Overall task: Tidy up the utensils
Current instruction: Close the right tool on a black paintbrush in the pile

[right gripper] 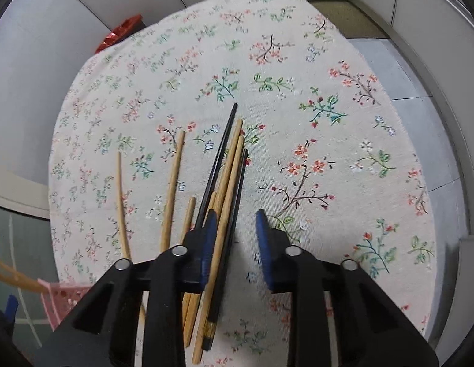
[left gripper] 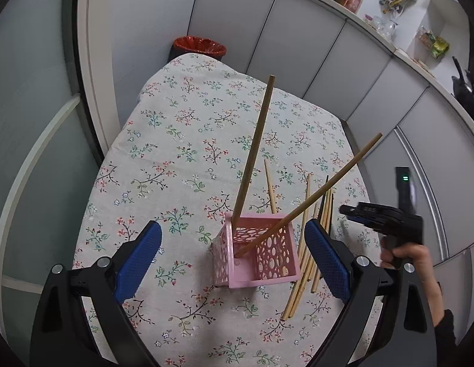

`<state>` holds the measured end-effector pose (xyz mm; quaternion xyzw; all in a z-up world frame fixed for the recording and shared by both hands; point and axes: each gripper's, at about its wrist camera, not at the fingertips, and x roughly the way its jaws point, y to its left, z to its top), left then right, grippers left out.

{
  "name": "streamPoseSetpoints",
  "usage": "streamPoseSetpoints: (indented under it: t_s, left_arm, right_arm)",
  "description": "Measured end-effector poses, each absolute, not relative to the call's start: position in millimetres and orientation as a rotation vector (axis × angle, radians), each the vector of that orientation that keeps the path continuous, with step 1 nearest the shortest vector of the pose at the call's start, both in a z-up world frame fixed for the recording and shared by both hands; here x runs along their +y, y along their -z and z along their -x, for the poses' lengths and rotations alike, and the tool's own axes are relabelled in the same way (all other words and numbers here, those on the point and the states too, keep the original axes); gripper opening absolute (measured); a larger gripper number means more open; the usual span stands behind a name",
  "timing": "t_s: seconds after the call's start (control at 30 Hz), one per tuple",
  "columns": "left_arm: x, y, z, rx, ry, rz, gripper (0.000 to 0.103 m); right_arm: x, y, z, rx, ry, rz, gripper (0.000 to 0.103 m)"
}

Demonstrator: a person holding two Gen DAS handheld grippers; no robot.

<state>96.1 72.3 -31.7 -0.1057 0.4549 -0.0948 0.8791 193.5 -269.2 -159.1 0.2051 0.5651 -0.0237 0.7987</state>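
Two grippers, both w/ jaws spread and nothing held. Left gripper (left gripper: 233,255) hangs over the near part of the table, blue pads (left gripper: 139,260) wide apart, the pink perforated basket (left gripper: 261,263) sitting between them but not touched. Two brown chopsticks (left gripper: 255,153) stand inside the basket, tilted: one leans toward the far side, the other slants out to the right. Just right of the basket, a loose bundle of chopsticks (left gripper: 307,253) lies flat on the floral tablecloth (left gripper: 175,159), mostly light wood plus a couple of black ones (right gripper: 218,165).

Right gripper (right gripper: 235,232) is low over that bundle, jaws about half open, its left pad just above or against the sticks, can't tell which; nothing clamped. Person's hand (left gripper: 405,257) grips its handle, seen at right in the left wrist view.

Far end: red-lined waste bin (left gripper: 200,47) behind the table edge. Grey cabinet panels (left gripper: 313,46) run along the far and right side.
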Motion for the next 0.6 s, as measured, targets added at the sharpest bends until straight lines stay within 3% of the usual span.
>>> streamPoseSetpoints:
  t_s: [0.4,0.53,0.6]
  left_arm:
    - [54.6,22.3,-86.2,0.914,0.246,0.132,0.092]
    - [45.1,18.5,-79.5,0.897,0.263,0.092,0.092]
    - [40.2,15.8,-76.4,0.889,0.278,0.078,0.092]
  right_arm:
    - [-266.3,172.6,-203.2,1.243,0.082,-0.446,0.013]
    - [-253.1,171.5,-204.3,1.249,0.095,-0.325,0.012]
    - [-244.3,171.7,-203.5,1.254,0.088,-0.214,0.006]
